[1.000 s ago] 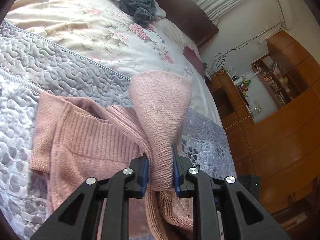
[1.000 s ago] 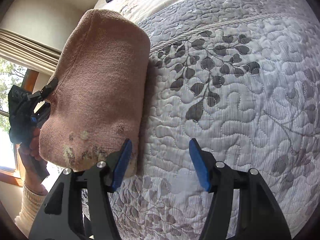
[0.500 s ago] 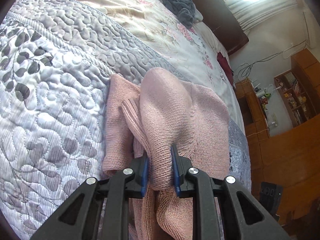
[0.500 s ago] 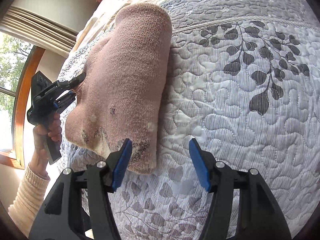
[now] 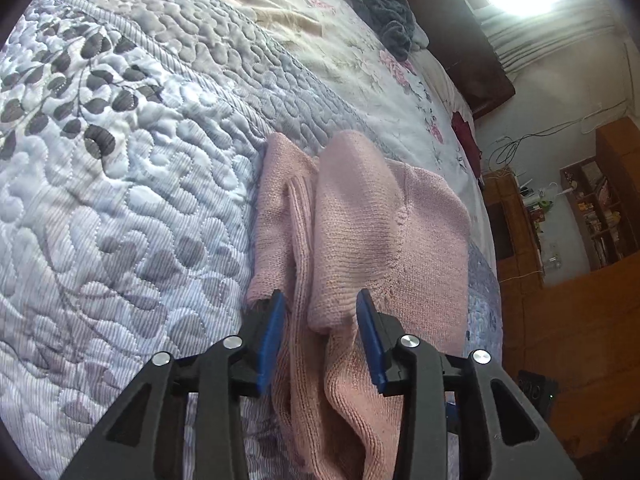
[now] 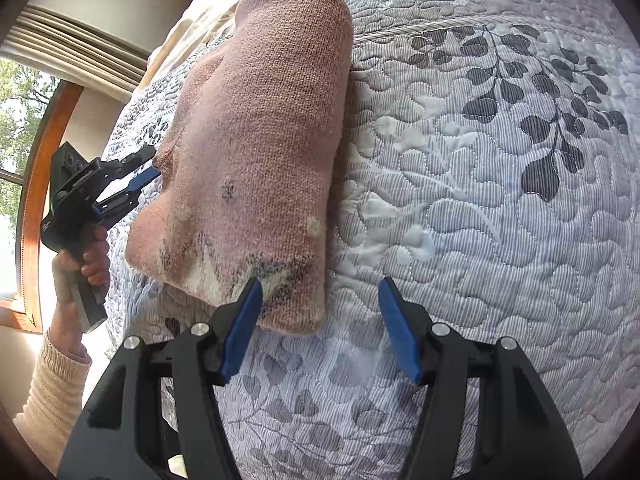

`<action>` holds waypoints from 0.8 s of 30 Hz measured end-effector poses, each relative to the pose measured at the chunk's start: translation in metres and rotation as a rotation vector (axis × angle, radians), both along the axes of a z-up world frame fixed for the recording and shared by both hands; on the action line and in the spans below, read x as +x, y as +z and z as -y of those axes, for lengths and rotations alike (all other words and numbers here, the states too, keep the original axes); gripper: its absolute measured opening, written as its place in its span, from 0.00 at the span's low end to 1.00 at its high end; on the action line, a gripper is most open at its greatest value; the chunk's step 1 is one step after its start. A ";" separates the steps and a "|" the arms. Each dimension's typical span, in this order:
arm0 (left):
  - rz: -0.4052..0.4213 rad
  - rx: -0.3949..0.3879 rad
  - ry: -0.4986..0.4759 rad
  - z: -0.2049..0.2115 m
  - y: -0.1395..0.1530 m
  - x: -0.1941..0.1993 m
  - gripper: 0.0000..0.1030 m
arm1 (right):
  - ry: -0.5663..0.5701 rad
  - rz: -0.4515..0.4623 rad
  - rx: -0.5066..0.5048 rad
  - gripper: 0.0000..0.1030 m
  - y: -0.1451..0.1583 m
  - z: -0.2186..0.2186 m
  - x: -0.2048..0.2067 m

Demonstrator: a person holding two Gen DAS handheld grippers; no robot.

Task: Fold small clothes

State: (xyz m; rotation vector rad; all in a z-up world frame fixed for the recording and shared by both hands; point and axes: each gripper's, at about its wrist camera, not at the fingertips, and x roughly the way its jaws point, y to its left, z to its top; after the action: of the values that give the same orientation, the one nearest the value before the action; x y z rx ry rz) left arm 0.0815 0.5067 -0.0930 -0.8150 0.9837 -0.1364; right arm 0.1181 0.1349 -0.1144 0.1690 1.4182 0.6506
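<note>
A pink knitted sweater (image 5: 360, 236) lies folded on a grey quilted bedspread (image 5: 120, 200) with a leaf pattern. The left gripper (image 5: 322, 336) has its jaws parted, and a folded flap of the knit sits loosely between the blue pads (image 5: 270, 336) without being pinched. The right gripper (image 6: 318, 324) is also spread wide and holds nothing; the sweater's near corner lies just beside its left pad, while the rest of the gap frames bare quilt. In the right camera a hand (image 6: 86, 256) in a cream sleeve (image 6: 54, 392) holds the left gripper at the sweater's far edge. The likely risk is that the thick flap, now unheld, springs back and opens the fold. A pad could also catch the loose knit as the left gripper draws away, dragging the bundle askew. A dark heap of clothes (image 5: 380, 12) lies well beyond the jaws, near the headboard.
</note>
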 end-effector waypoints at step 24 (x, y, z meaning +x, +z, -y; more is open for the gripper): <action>-0.012 -0.031 -0.130 0.046 0.006 -0.060 0.08 | -0.071 -0.108 0.119 0.52 -0.003 -0.006 0.000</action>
State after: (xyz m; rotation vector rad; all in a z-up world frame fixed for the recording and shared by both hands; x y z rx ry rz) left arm 0.0219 0.4611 -0.0868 -0.7810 1.0485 -0.2588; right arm 0.1184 0.1414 -0.1169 0.3517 1.4706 0.6761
